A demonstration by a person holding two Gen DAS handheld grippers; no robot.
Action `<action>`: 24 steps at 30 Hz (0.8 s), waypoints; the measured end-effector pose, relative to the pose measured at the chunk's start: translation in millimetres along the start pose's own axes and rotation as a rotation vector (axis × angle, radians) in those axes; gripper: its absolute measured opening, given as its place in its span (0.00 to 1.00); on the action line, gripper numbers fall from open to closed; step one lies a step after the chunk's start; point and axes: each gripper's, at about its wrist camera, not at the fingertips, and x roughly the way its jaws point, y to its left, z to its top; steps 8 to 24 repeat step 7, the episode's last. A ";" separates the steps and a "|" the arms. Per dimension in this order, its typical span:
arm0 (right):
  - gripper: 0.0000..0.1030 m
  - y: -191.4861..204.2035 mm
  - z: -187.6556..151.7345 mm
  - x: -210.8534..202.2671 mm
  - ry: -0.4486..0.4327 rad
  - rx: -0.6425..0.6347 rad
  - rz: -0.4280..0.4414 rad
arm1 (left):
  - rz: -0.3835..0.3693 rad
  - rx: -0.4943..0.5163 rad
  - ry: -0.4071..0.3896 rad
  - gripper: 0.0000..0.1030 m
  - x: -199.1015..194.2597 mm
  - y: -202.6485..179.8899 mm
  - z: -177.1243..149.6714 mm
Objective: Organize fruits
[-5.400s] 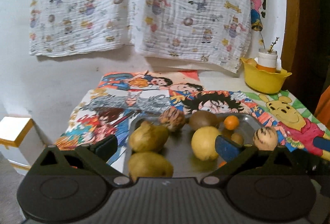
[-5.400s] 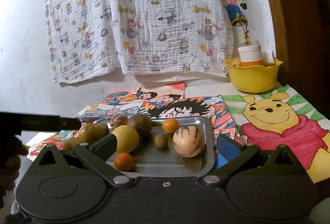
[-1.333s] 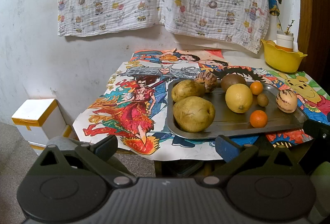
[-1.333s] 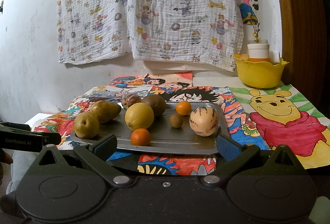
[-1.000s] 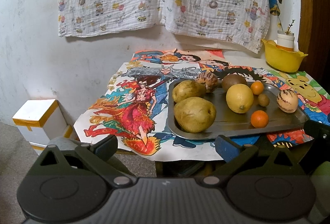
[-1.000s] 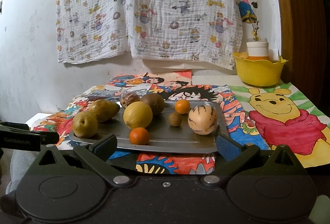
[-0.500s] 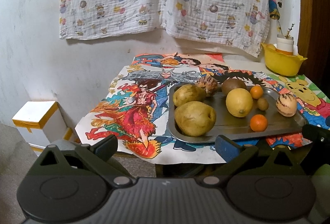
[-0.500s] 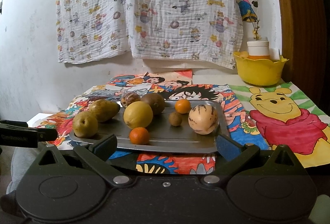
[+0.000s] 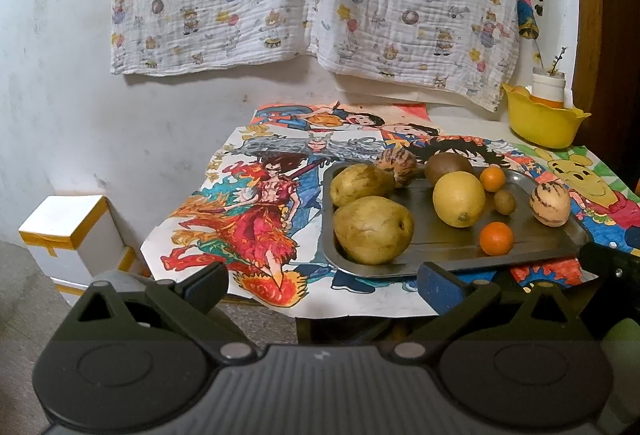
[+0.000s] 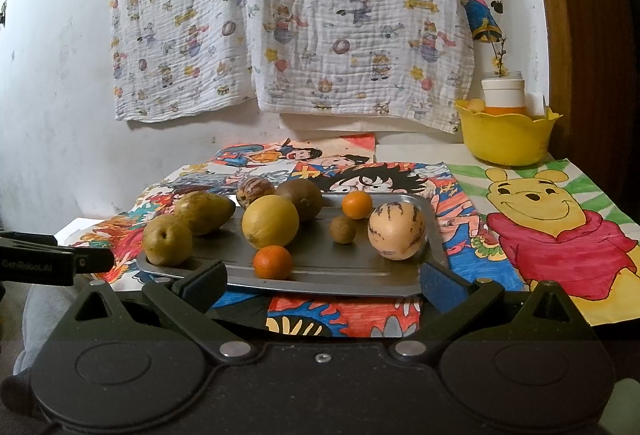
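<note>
Both claws, left claw (image 9: 323, 285) and right claw (image 10: 324, 281), are being held wide and empty, off the surface's near edge. The fruits (image 10: 270, 221) are lying grouped on the tray (image 10: 360, 277), perhaps already sorted; nothing is being gripped.

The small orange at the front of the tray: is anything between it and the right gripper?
Nothing visible. The small orange sits at the tray's near edge, straight ahead of the open right gripper; only the low tray rim lies between.
</note>
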 end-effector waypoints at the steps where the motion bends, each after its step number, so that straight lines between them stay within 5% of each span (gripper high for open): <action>1: 0.99 0.1 0.3 0.3 -0.001 -0.001 0.000 | -0.001 -0.001 -0.001 0.99 -0.2 -0.3 -0.3; 24: 0.99 0.3 0.3 0.2 -0.001 0.000 -0.001 | -0.003 -0.002 -0.002 0.99 -0.4 -1.1 -1.3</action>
